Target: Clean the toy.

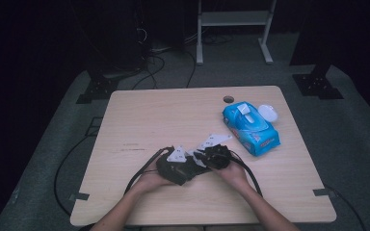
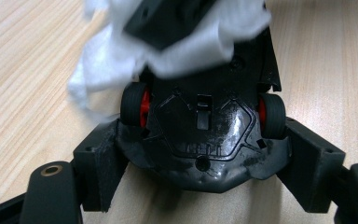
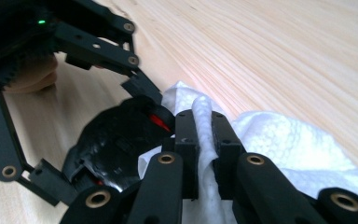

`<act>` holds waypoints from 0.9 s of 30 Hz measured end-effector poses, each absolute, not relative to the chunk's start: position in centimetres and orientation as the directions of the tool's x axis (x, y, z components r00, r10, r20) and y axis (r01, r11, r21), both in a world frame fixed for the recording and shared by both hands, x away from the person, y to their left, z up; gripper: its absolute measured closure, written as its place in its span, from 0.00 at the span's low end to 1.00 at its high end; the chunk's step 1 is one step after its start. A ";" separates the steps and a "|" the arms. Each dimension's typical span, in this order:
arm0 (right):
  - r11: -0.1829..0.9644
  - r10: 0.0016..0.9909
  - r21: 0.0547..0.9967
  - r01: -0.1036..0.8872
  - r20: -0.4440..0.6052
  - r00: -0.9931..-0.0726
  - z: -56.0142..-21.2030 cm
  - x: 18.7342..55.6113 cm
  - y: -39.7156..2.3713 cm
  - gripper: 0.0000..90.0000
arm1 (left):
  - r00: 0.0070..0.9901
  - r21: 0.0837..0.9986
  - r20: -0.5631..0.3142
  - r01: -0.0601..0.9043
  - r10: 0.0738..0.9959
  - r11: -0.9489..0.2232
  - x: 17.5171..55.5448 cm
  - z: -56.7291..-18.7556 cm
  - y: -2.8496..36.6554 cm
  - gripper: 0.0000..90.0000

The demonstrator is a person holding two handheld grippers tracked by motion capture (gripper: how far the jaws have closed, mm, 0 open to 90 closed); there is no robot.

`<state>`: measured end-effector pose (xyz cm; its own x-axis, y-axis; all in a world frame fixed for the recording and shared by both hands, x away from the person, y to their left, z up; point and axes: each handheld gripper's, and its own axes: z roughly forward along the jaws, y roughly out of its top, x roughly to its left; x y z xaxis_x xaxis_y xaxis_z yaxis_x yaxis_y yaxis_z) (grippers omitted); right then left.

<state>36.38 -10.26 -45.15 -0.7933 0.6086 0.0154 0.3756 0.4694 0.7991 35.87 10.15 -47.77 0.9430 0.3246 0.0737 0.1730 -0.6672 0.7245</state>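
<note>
Work in hand: a person wiped a small black plastic toy car with red wheel hubs (image 2: 205, 135) using a white wet wipe (image 3: 279, 140), near the front middle of the pale wooden table (image 1: 139, 115).
Left gripper (image 2: 205, 186): its jaws stood fairly wide and clamped the toy car by its sides, one black pad on each flank, holding it just above the tabletop.
Right gripper (image 3: 205, 140): its jaws were almost fully closed, pinching a fold of the wet wipe between the pads; the rest of the wipe trailed loose behind them.
Contact: in the left gripper view the wipe lay bunched over the far end of the car; in the right gripper view it pressed against the car's body by a red hub.
Supplies: a blue soft pack of wet wipes (image 1: 250, 127) lay well apart toward the far right, its white round lid (image 1: 268, 113) flipped open.
Progress, as judged: a wipe had been drawn and the car gripped, so cleaning looked under way. The near end of the car showed dull smears, which suggested more rubbing was left, then setting the car and wipe down.
</note>
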 end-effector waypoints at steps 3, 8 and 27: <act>0.465 0.612 0.797 0.386 0.026 -0.790 -45.0 36.1 -10.2 0.93 | 0.943 0.721 0.091 0.159 0.319 -0.674 35.7 -47.7 9.9 0.26; 0.474 0.577 0.803 0.361 0.026 -0.816 -45.1 36.0 -8.0 0.93 | 0.941 0.725 0.082 0.169 0.328 -0.668 35.7 -47.7 9.9 0.26; 0.446 0.610 0.800 0.403 0.058 -0.790 -45.2 35.6 -11.4 0.93 | 0.942 0.721 0.099 0.154 0.320 -0.675 35.7 -47.7 10.0 0.26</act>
<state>35.58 -11.44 -45.15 -0.7904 0.6098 0.0582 0.4026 0.4455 0.7996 35.66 10.03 -47.68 0.9421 0.3204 0.0992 0.1537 -0.6753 0.7214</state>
